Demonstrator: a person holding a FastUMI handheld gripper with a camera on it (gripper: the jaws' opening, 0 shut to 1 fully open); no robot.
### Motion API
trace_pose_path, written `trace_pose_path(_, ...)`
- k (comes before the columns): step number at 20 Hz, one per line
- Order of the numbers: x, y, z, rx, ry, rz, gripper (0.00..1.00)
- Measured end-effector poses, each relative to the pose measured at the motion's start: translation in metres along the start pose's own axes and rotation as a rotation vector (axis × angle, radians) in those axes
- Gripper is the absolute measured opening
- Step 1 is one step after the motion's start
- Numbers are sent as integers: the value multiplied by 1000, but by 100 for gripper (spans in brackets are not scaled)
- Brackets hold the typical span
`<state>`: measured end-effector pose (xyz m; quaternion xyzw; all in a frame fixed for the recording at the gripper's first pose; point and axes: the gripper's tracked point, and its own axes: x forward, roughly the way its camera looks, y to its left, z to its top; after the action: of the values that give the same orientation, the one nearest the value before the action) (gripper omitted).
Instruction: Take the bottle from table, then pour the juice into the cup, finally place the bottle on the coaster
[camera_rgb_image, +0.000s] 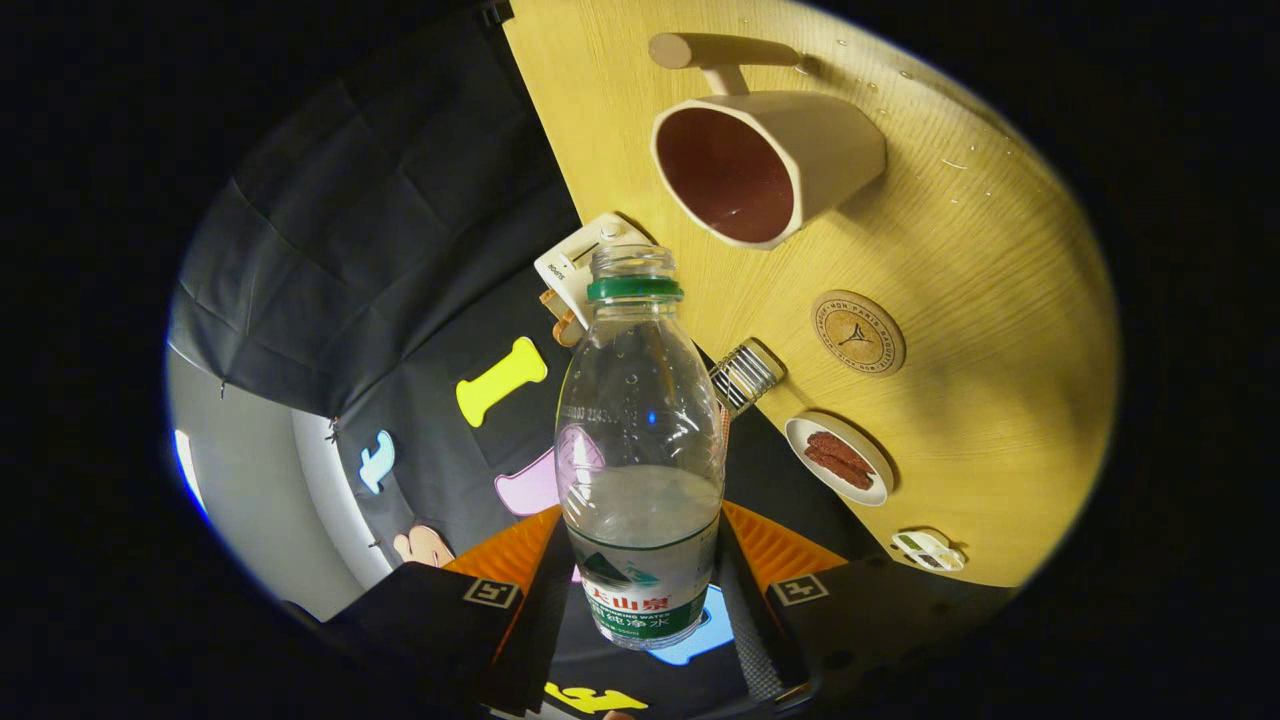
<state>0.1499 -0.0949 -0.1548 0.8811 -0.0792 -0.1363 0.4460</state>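
Bottle (640, 450): clear plastic, uncapped, green neck ring, part-filled with clear liquid; clamped between the two fingers of the tool (640, 590), one finger pressing each side of its labelled lower body. Held off the bench (1000, 300), its mouth just off the bench's edge.

Cup (765, 165): cream outside, dark red inside, long handle; stands on the bench beyond the bottle's mouth, a little liquid in its bottom.

Coaster (858, 332): round, wooden, printed; lies bare on the bench between the cup and a small dish, near the edge.

Small white dish (840, 458): holds brown strips, near the bench edge.

White device (585, 262): at the bench edge, behind the bottle's neck.

Water droplets: scattered on the bench near the cup's handle.
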Motion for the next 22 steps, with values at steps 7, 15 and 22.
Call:
trace_pose_path(7,3,1,3,-38,-65,65,76)
trace_pose_path(15,-4,-7,3,-258,-63,69,75)
trace_pose_path(22,-15,-8,0,-893,-37,23,76)
